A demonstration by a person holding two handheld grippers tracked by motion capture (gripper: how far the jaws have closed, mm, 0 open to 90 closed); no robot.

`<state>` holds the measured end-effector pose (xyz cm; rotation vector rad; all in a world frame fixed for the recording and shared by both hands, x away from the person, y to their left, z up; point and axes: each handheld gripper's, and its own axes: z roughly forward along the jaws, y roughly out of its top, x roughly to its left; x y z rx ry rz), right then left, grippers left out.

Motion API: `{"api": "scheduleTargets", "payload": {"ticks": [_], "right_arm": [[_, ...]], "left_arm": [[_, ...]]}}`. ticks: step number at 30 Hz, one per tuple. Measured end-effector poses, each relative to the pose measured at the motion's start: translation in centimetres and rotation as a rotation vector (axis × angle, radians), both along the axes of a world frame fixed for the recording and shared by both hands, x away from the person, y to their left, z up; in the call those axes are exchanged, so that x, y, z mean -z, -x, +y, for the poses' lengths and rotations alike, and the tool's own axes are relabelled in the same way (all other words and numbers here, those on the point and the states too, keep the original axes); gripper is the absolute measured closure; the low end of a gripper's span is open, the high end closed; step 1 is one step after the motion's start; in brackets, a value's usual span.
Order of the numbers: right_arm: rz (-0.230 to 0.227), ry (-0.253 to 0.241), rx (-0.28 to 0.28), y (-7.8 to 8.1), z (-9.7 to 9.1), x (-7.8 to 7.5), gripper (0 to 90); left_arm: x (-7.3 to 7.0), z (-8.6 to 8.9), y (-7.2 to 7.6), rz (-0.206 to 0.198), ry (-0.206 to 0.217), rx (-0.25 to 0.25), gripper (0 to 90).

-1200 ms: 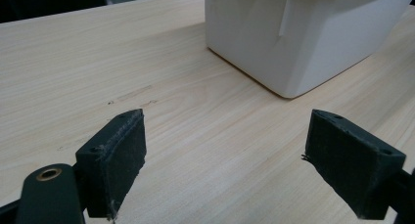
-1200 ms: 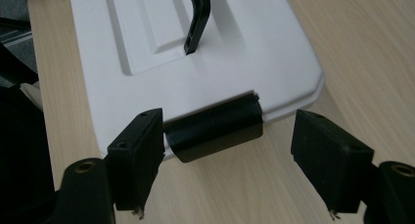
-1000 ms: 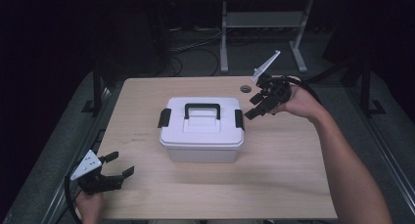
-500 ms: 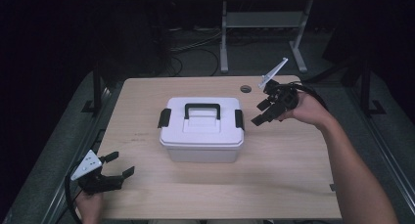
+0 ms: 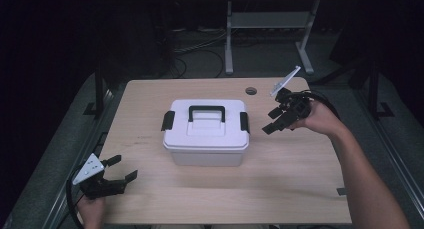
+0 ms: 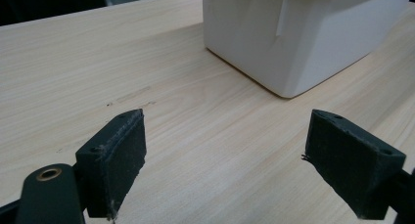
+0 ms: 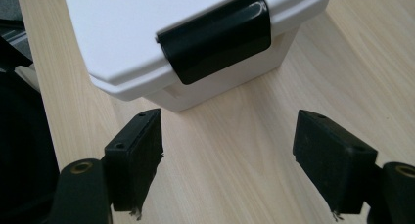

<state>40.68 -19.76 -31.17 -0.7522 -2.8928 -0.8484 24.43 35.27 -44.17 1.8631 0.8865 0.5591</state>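
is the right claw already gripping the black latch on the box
No: in the right gripper view the right claw stands open over bare table, short of the black latch on the white box.

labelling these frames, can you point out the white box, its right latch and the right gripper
white box (image 5: 205, 151), high view, front wall
right latch (image 7: 215, 40), right gripper view, middle of the black clip
right gripper (image 5: 272, 122), high view, between its fingertips

Black 2-jaw grippers, grey three-cornered plates, black cables, bare forearms.
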Motion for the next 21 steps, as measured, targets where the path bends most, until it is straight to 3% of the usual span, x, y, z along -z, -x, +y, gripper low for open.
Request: {"api": "scheduleTargets", "payload": {"ticks": [21], "right_arm": [[0.015,-0.008,0.031,1.4,-1.7,1.7,25.4]], "left_arm": [[0.0,0.0,0.2,-0.002,0.010,0.000,14.7]]}}
